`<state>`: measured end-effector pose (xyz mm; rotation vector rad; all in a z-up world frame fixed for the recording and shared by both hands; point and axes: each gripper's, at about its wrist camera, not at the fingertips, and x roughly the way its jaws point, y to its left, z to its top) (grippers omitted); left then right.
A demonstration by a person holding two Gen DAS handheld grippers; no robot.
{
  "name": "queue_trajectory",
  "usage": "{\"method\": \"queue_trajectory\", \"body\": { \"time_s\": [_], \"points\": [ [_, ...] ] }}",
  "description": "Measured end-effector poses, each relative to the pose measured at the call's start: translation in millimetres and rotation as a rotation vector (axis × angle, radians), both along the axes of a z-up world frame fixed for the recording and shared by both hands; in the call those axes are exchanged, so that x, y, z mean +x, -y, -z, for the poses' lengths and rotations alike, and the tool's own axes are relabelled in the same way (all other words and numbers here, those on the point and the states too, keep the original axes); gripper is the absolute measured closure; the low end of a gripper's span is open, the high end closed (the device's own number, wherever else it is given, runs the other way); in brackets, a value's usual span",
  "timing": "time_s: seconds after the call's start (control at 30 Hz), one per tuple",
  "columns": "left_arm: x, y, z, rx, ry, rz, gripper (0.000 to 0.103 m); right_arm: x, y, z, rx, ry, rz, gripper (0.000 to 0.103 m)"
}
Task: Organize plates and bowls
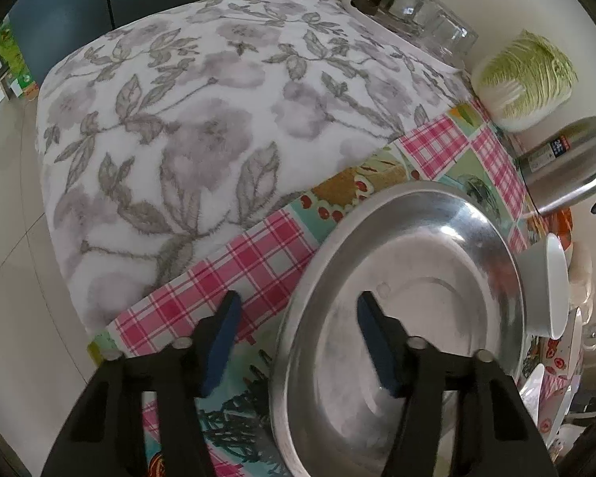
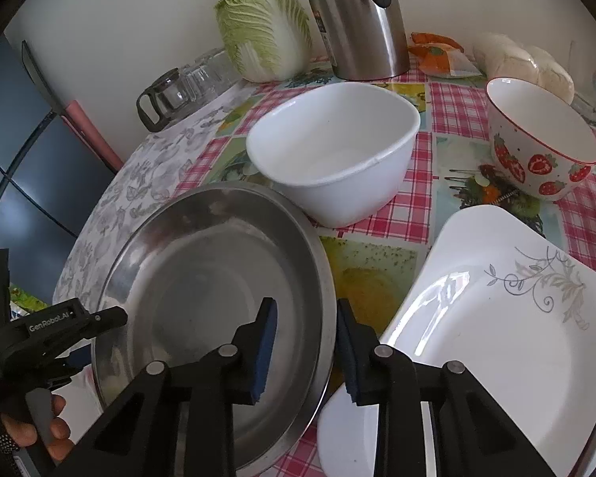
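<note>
A round steel plate point(image 1: 437, 262) point(image 2: 202, 254) lies on the checked tablecloth. My left gripper point(image 1: 298, 320) is open, its jaws astride the plate's left rim, one inside and one outside. My right gripper point(image 2: 306, 328) is open, its jaws astride the plate's right rim without clamping it. A white square bowl point(image 2: 333, 151) stands just behind the plate; it also shows in the left wrist view point(image 1: 548, 282). A strawberry-print bowl point(image 2: 544, 147) stands at the right. A white square plate point(image 2: 496, 326) with a grey floral print lies right of my right gripper.
A floral cloth point(image 1: 202, 119) covers the table's left part, with a glass jug point(image 1: 413, 8) on its far side. A napa cabbage point(image 2: 266, 28), a steel kettle point(image 2: 357, 20), an orange packet point(image 2: 437, 53) and buns point(image 2: 520, 63) stand along the wall. The table edge is near on the left.
</note>
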<state>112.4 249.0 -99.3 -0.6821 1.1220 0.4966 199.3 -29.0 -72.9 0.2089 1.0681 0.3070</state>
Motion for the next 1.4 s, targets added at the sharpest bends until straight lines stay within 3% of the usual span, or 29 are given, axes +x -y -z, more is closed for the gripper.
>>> {"method": "queue_trajectory", "body": {
  "time_s": [0.1, 0.2, 0.47, 0.9, 1.4],
  "points": [
    [-1.3, -2.9, 1.3, -0.005, 0.013, -0.014, 0.073, -0.8, 1.8, 0.6, 0.002, -0.003, 0.005, 0.079],
    [-5.3, -5.2, 2.0, -0.027, 0.040, -0.028, 0.078, -1.0, 2.7, 4.9, -0.003, -0.014, 0.002, 0.088],
    [-9.4, -8.2, 1.7, -0.036, 0.063, -0.049, 0.079, -3.9, -1.5, 4.8, -0.016, -0.016, -0.017, 0.089],
    [-25.5, -20.9, -17.6, -0.051, 0.131, -0.092, 0.079, -20.8, -16.5, -33.7, -0.037, 0.084, -0.089, 0.088],
    [-31.4, 13.3, -69.6, -0.045, 0.284, -0.018, 0.079, -42.8, 24.1, -78.1, -0.010, 0.179, -0.072, 0.087]
  ]
}}
